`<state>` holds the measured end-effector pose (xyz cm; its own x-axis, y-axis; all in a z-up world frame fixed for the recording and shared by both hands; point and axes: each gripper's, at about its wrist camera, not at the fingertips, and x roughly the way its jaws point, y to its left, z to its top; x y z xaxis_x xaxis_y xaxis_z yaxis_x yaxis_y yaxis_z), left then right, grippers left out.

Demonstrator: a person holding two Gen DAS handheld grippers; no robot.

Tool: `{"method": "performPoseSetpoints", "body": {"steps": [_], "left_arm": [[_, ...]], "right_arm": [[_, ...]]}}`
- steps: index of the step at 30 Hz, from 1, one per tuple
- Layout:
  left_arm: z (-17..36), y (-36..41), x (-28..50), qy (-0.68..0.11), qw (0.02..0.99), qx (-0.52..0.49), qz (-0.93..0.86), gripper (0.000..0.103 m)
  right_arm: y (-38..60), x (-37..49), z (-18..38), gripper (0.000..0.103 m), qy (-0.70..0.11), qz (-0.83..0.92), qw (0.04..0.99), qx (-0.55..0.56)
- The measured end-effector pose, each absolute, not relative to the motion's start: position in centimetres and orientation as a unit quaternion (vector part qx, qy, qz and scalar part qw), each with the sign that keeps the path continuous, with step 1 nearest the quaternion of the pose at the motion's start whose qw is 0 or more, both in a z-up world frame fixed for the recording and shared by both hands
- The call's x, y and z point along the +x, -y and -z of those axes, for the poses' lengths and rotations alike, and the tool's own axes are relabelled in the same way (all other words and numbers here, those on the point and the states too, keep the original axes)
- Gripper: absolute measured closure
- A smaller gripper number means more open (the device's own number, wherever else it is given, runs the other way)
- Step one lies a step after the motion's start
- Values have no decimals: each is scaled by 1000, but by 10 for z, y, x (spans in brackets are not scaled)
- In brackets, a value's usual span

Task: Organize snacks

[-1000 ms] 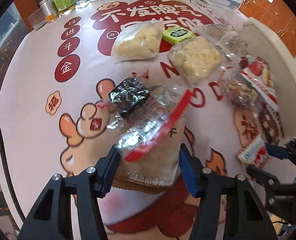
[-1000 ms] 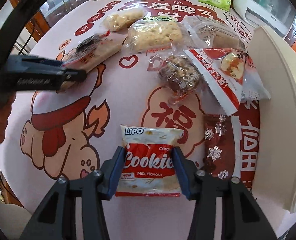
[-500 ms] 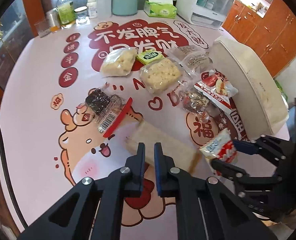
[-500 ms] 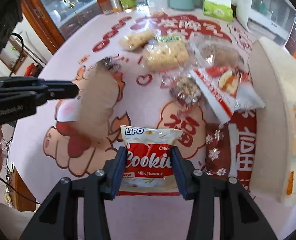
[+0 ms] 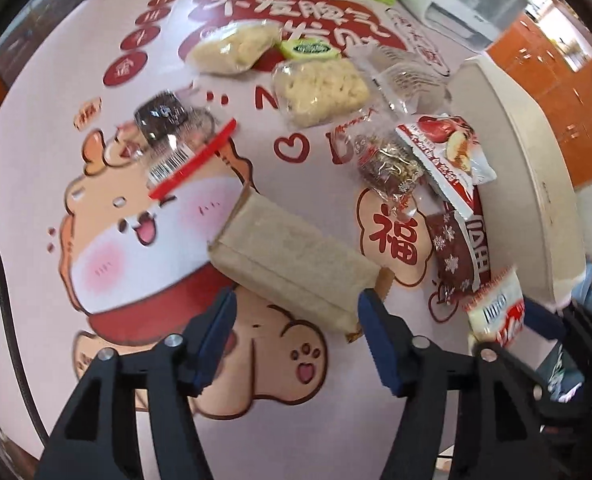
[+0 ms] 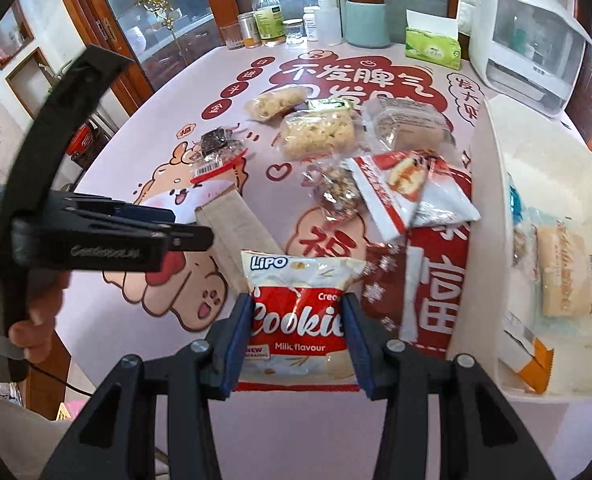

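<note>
My right gripper [image 6: 297, 320] is shut on a red and white Lipo cookie pack [image 6: 299, 312] and holds it above the table; the pack also shows in the left wrist view [image 5: 495, 310]. My left gripper [image 5: 296, 328] is open, its jaws wide apart just behind a tan paper snack pack [image 5: 292, 264] that lies flat on the table. That tan pack shows in the right wrist view [image 6: 236, 224] beside my left gripper [image 6: 192, 236]. A white bin [image 6: 491, 200] with several snacks inside stands at the right.
Loose snacks lie mid-table: a dark chocolate pack with red strip [image 5: 172, 128], two puffed-rice bags [image 5: 319, 88], a nut bar [image 5: 387, 164], a red apple packet [image 5: 447, 156], a brown snowflake bar [image 5: 451, 256]. Bottles, a teal jar [image 6: 365, 20], tissue box and appliance stand at the back.
My left gripper was shut half a second ago and has opened; the tan pack now lies loose between its jaws. My right gripper has lifted the cookie pack higher toward the bin.
</note>
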<state>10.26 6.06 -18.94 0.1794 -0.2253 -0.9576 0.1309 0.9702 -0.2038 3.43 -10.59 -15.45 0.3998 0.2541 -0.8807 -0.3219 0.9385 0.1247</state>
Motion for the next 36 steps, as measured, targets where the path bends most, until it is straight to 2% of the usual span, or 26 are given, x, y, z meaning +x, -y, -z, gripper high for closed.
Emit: {"method": "performPoseSetpoints", "body": {"steps": [4,9,12,23,30,36], "left_arm": [[198,-48,110,-642,758,-45,102,33],[212,-33,129,-656,749,-53,72,33],[214,-27,142,-653,754,-48,51,25],[224,12,173,-663,747,47,-5,27],[219,0,172,-679,733,23,-35,28],[219,-11,172,-686,724,-14,-70,25]], "right_arm": [[118,31,157,58,-522,-173,835,-34],[135,30,160,58,-524,-171,834,-27],[141,29,161,58,-525,-174,832,-26],[153,32,171,58,-534,-193,823,-13],[149,32,169,58,-528,-215,821,-22],[147,32,170,58,-528,-232,817,-25]]}}
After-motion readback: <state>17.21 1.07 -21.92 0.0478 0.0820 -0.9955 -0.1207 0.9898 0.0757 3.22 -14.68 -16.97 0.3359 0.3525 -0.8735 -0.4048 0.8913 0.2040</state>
